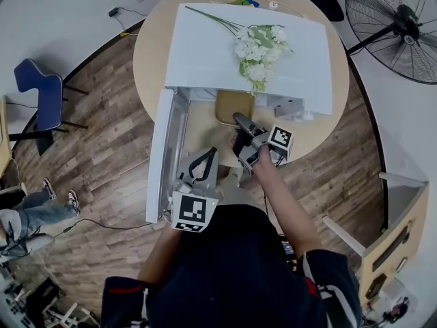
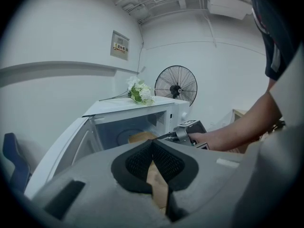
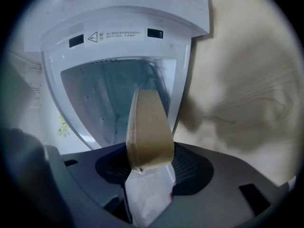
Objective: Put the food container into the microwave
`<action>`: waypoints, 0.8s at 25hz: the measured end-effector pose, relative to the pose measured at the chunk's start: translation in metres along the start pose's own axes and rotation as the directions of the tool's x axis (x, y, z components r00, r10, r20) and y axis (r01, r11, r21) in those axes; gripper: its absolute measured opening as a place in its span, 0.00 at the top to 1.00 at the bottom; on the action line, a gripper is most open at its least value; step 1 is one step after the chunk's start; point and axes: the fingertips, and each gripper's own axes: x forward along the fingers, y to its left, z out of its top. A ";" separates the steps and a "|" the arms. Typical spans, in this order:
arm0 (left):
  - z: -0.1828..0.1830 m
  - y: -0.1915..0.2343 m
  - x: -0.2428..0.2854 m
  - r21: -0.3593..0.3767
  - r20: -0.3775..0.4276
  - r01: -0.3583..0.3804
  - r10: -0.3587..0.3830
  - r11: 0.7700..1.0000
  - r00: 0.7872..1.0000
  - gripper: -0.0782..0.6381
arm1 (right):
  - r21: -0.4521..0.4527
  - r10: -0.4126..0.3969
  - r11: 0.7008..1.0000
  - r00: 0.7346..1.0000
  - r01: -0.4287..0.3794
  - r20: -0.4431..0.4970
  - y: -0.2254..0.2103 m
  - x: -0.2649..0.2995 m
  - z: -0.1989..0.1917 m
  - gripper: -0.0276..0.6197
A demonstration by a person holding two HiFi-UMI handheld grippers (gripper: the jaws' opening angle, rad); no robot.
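Flowers (image 1: 259,50) lie on the microwave (image 1: 205,46), on the table (image 1: 153,53); container (image 1: 234,108) at its opening

Round light-wood table (image 1: 151,53), parked on a dark wood-plank floor (image 1: 102,149). Big white box-shaped microwave (image 1: 205,53) plonked right in the middle, hogging most of the top, with its door (image 1: 162,157) open and sticking out toward 7 o'clock. At 12 o'clock on the far edge, a small green-and-blue something (image 1: 244,1) and a tiny white bit (image 1: 272,5) just beside it, both too small to make out. Bare wood at 9 and 5 o'clock.
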 end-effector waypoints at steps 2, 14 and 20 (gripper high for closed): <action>-0.001 0.002 0.002 0.000 -0.005 0.003 -0.003 1.000 1.000 0.87 | 0.003 0.010 1.000 1.000 -0.010 0.006 0.000 0.005 0.005 0.60; -0.002 0.000 0.013 0.015 -0.020 0.029 -0.029 0.999 0.999 0.87 | 0.025 0.044 0.999 0.999 -0.044 0.028 0.002 0.025 0.022 0.60; -0.006 -0.002 0.015 0.020 -0.030 0.038 -0.037 0.999 0.999 0.87 | 0.013 0.045 0.999 0.997 -0.046 0.063 -0.003 0.032 0.036 0.59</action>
